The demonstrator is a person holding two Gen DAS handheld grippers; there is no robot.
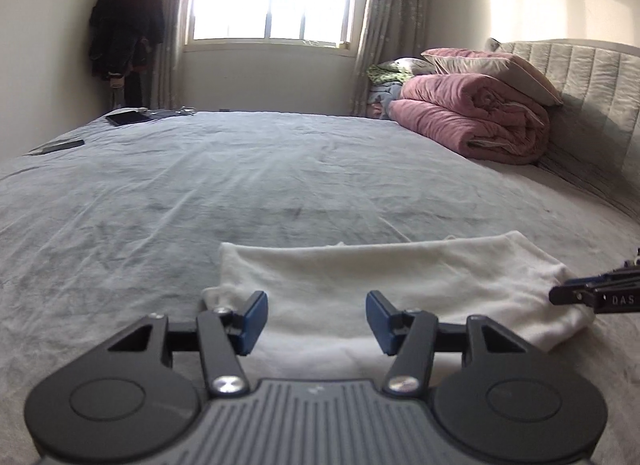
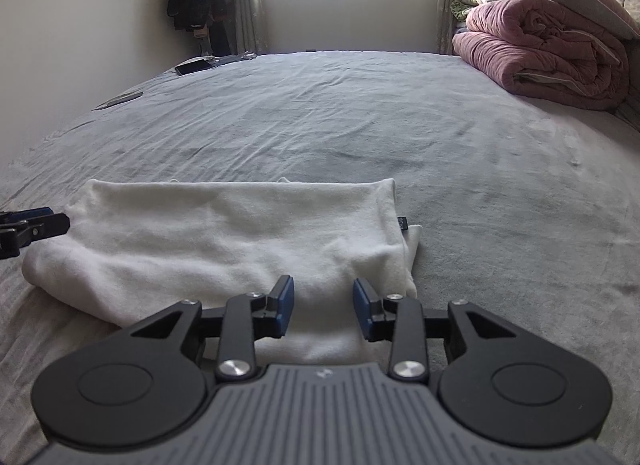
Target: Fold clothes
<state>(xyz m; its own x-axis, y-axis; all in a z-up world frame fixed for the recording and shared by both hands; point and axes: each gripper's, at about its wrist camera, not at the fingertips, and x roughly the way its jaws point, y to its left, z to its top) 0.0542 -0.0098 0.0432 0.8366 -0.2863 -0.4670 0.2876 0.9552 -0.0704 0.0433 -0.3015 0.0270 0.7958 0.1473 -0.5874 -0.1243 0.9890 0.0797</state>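
Note:
A white garment (image 1: pixel 380 277) (image 2: pixel 224 225) lies folded into a wide band on the grey bed sheet (image 1: pixel 240 185), near the bed's front edge. My left gripper (image 1: pixel 317 313) hovers open over the garment's left end, with only cloth underneath and nothing pinched between its blue pads. My right gripper (image 2: pixel 323 301) stands open over the right end, close to the fold, and its pads are not pressing the cloth. The right gripper's tip (image 1: pixel 592 293) shows at the right edge of the left wrist view. The left gripper's tip (image 2: pixel 36 225) shows at the left edge of the right wrist view.
A rolled pink quilt (image 1: pixel 472 121) with a pillow (image 1: pixel 492 65) on it sits at the far right by the padded headboard (image 1: pixel 592 77). A dark tablet (image 1: pixel 128 117) and a flat dark device (image 1: pixel 60 146) lie at the far left. Dark clothes (image 1: pixel 124 25) hang in the corner beside the window.

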